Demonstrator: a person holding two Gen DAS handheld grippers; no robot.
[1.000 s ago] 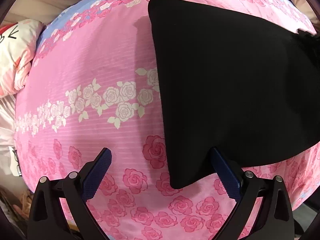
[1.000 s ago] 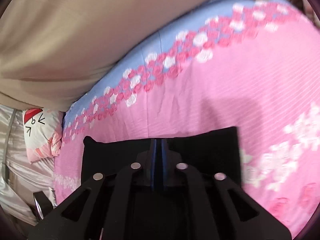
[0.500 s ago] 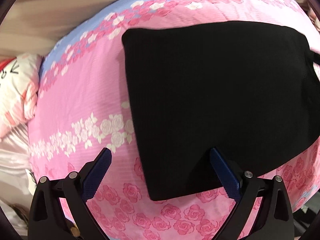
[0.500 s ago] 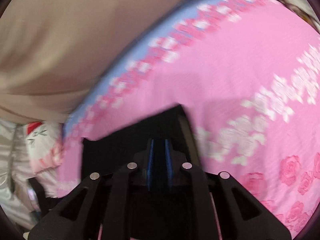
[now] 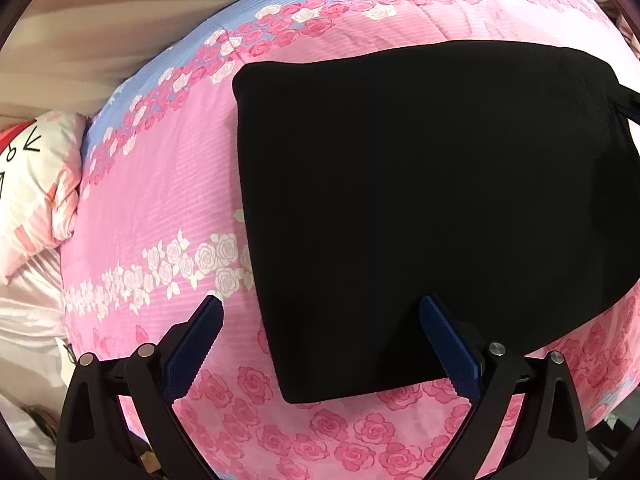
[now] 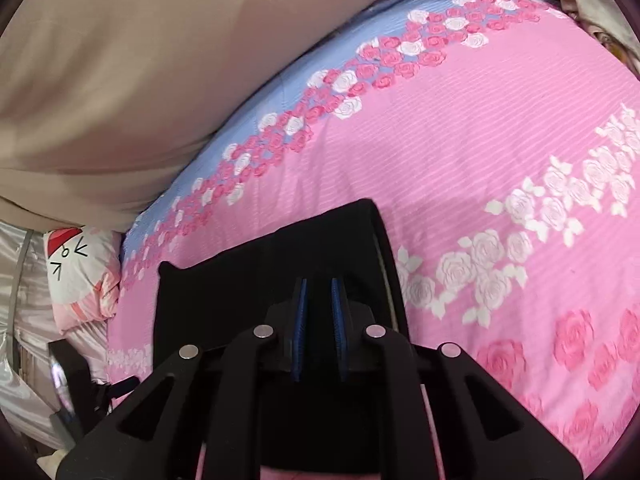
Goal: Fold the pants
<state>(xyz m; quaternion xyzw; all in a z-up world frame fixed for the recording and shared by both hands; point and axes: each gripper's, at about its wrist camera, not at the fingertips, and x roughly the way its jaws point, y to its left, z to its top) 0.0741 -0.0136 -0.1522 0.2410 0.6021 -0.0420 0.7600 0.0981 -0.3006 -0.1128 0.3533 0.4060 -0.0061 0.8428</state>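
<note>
Fingers of the left gripper (image 5: pixel 320 320) stand wide apart, holding nothing, over the near corner of the folded black fabric pants (image 5: pixel 420 200) on the pink rose-printed bedspread (image 5: pixel 168 184). Right gripper (image 6: pixel 319 312), its jaws just opening, shows a narrow gap above the pants; whether it pinches cloth I cannot tell. Probably releasing after a fold; next needs smoothing or another fold.

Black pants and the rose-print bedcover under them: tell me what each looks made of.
Black pants: soft matte fabric, possibly a fine knit; it gives no shine and lies in a flat folded slab with rounded edges. Weave too dark to confirm.
Rose-print bedcover: thin woven cloth, likely cotton or a blend; fine ribbed stripes and small creases show, with a dull printed finish.
</note>
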